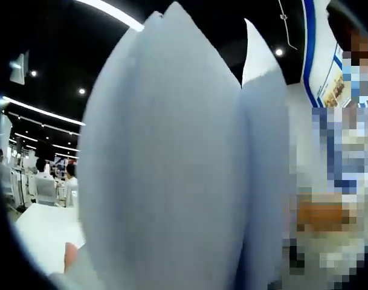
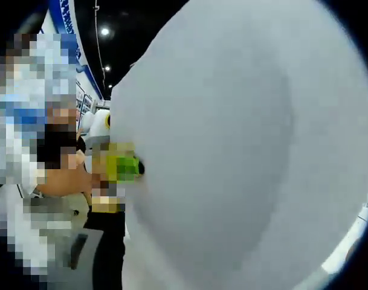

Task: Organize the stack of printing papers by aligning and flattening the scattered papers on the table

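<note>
White printing papers [image 1: 171, 169] stand upright right in front of the lens in the left gripper view. Several sheets fan apart at their top edges against the dark ceiling. They hide my left gripper's jaws. In the right gripper view a broad white sheet [image 2: 244, 151] bulges across the picture and hides my right gripper's jaws. At that sheet's left edge a green and yellow gripper part [image 2: 124, 167] touches the paper, with a person's hand [image 2: 69, 181] behind it. I cannot tell whether its jaws are open or shut.
A white table [image 1: 45, 235] lies low at the left in the left gripper view, with a pink fingertip-like shape [image 1: 69, 257] at its near edge. Behind it are people and equipment [image 1: 45, 181] in a hall. A blue and white wall panel [image 2: 66, 24] stands at the back.
</note>
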{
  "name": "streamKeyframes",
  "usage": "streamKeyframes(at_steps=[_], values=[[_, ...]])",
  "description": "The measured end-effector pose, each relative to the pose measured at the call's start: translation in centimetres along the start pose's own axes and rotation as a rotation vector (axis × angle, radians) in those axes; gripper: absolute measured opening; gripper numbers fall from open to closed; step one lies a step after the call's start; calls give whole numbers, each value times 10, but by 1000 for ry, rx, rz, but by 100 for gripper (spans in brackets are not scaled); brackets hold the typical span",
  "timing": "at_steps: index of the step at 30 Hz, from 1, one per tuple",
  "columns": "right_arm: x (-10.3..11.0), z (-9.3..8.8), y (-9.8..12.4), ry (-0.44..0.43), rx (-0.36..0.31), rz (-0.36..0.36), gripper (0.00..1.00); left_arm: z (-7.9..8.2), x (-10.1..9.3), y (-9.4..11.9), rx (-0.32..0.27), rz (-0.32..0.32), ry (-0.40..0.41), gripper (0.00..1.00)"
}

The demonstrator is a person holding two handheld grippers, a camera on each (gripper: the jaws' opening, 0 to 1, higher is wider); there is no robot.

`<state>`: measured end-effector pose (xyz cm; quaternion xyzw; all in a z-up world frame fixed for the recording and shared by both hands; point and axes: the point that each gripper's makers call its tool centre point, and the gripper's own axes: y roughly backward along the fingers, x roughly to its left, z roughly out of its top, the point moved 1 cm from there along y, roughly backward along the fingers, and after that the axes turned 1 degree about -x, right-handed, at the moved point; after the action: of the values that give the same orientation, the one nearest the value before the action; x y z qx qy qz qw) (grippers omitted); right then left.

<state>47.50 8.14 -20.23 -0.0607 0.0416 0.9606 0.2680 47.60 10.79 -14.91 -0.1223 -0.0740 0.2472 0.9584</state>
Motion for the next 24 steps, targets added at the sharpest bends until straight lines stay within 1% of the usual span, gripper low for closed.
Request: streamKeyframes(at_steps=[3,5,7,8,9,12,14,16,18,19,21,22,24], values=[[1,0,4,25,-2,28,54,1,1,3,6,-5,-1,60],[3,3,6,34,-19,51,46,1,5,5,6,-5,1,60],[6,6,8,20,-37,85,31,1,6,6,8,-6,12,60],[11,8,9,5,-49,121,22,1,6,6,7,-6,15,60],[13,8,10,-34,-47,139,13,1,6,6,7,-6,15,60],[16,8,11,-34,-46,166,0,1,6,6,10,-6,13,60],[19,8,12,-35,-46,178,0,2,7,6,6,-7,15,60],[20,8,13,8,-62,190,0,3,9,7,5,-3,14,60],[20,8,13,-10,-62,188,0,5,12,12,3,1,18,60],[19,9,13,-34,-68,191,0,6,14,16,0,4,24,60],[17,11,15,-70,-82,192,0,11,19,26,-7,16,19,61],[17,11,15,-72,-84,195,0,13,22,31,-8,18,17,61],[17,12,16,-82,-89,206,0,13,22,32,-9,18,16,63]])
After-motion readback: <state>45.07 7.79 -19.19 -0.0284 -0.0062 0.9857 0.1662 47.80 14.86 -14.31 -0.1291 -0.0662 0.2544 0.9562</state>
